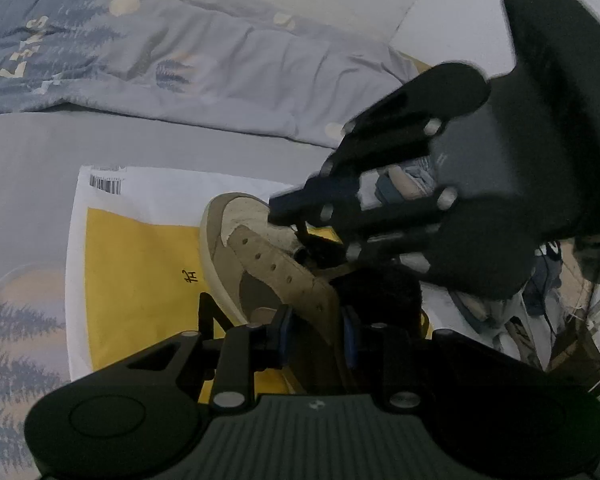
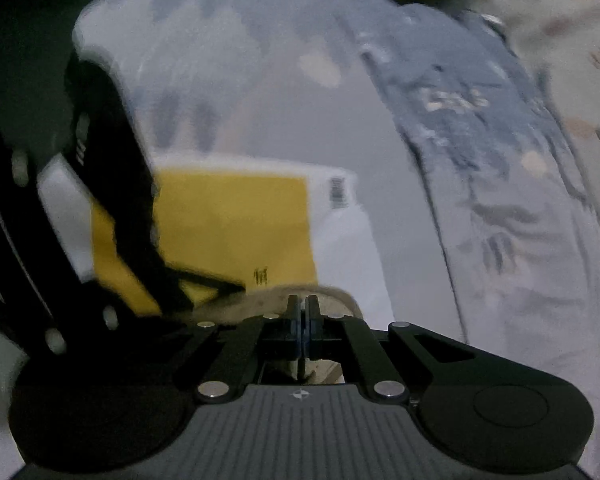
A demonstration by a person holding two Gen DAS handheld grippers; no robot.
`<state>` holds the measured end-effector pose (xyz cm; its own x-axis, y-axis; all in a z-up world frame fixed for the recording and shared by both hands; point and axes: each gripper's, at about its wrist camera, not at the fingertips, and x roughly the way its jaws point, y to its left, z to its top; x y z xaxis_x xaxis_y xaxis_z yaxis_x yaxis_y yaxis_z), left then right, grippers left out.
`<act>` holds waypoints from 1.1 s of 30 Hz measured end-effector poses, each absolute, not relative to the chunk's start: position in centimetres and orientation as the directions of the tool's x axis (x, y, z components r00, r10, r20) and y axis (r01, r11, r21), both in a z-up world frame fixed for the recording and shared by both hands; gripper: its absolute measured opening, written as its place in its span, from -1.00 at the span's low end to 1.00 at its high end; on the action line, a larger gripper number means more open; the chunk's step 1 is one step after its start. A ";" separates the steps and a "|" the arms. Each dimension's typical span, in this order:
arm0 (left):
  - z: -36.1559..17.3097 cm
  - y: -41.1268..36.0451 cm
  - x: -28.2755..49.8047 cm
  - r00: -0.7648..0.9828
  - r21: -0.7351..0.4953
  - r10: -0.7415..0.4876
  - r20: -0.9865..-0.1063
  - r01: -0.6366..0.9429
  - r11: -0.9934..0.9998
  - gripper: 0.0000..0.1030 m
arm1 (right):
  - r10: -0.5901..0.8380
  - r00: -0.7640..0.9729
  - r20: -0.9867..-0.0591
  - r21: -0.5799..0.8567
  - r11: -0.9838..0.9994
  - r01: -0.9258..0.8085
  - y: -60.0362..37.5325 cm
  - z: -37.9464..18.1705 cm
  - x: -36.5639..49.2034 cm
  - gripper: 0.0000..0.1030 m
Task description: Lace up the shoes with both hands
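tan and cream suede sneaker (image 1: 260, 256) with a pale rubber sole, lying on a yellow and white plastic mailer bag (image 1: 140, 264) with a barcode near one corner. bag spread flat on a grey bedsheet (image 1: 32, 184); rumpled blue-grey quilt (image 1: 148, 52) printed with dark pine trees and pale dots bunched along the far side.

seen from the left wrist: black left gripper (image 1: 315, 336) low in view, blue-padded fingers (image 1: 285, 334) narrowly apart and closed on the tan collar edge of the sneaker, suede pinched between the pads. row of empty eyelets running along the cream eyestay toward the toe. black right gripper (image 1: 288, 210) reaching in from the upper right, tip just over the tongue area near the toe end of the eyestay, a thin dark shoelace (image 1: 300, 234) hanging from its tip down into the shoe opening. part of a hand showing through the frame of the right gripper.

seen from the right wrist, heavily blurred: right gripper (image 2: 302, 322) with pads pressed fully together, a thin dark strand between them; cannot tell from this view alone what the strand is. rounded cream toe of the sneaker (image 2: 332, 300) just beyond the fingertips. left gripper (image 2: 112, 240) as a dark shape along the left edge, across the yellow bag (image 2: 228, 216). quilt (image 2: 480, 128) curving along the right side.
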<state>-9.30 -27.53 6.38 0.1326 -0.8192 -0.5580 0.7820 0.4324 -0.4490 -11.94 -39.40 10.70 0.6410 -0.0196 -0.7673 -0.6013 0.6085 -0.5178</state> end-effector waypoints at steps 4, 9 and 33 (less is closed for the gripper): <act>6.1 -28.1 -9.1 0.138 -0.445 -0.818 -0.559 0.783 0.435 -0.55 | 0.101 0.717 -0.690 -0.390 0.783 -0.485 -39.8 15.0 -12.4 -1.00; 5.6 -29.0 -9.0 0.151 -0.429 -0.814 -0.561 0.788 0.442 -0.55 | 0.168 0.839 -0.517 -0.223 0.920 -0.322 -41.6 19.2 -13.7 -1.00; 8.8 -29.5 -10.1 0.310 -0.355 -0.886 -0.345 0.831 0.429 -0.10 | 0.069 0.967 -0.247 -0.143 0.984 -0.107 -43.7 22.5 -17.5 -1.00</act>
